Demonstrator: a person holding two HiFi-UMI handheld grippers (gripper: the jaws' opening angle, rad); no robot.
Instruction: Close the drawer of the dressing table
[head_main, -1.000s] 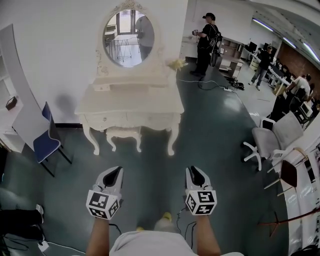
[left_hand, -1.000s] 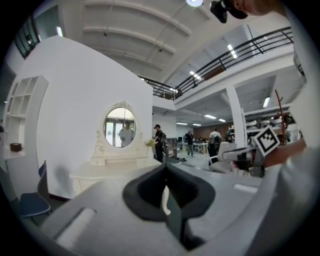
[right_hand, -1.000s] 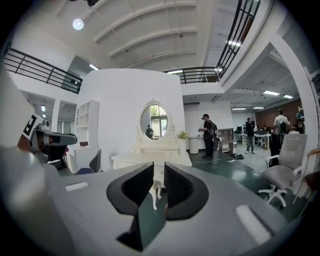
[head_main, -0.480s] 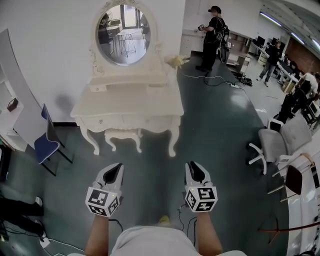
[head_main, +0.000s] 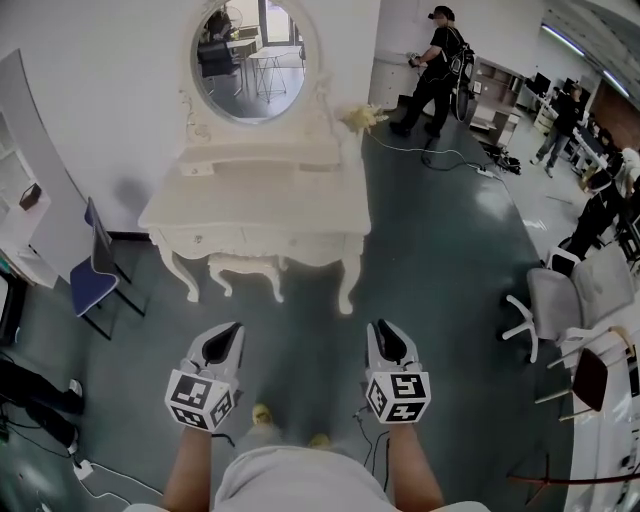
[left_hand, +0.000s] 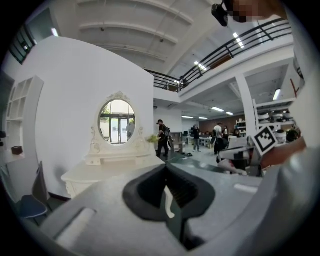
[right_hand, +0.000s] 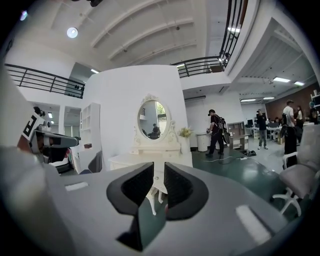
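The left gripper (head_main: 225, 336) is at the lower left of the head view. In its own view (left_hand: 165, 166) its jaws meet at the tips with nothing between them. The right gripper (head_main: 383, 332), at the lower centre-right of the head view, has its jaws (right_hand: 158, 167) a narrow slit apart and also holds nothing. Both point up the frame, side by side and well apart, over the dark green floor (head_main: 430, 260). The wearer's yellow shoes (head_main: 262, 412) show just below and between them.

Further up, in the upper-left half of the frame, the cream dressing table (head_main: 255, 200) stands against the white wall, well apart from both grippers. A matching stool (head_main: 247, 268) is tucked under its front. A small drawer (head_main: 198, 169) at the left end of the raised shelf seems to jut forward a little, though it is too small to be sure. Above it is the oval mirror (head_main: 250, 60), with yellow flowers (head_main: 358, 117) at the shelf's right end.

A blue chair (head_main: 92, 275) sits at the left edge and a grey office chair (head_main: 560, 295) at the right edge. A person in black (head_main: 440, 65) stands at the upper right.
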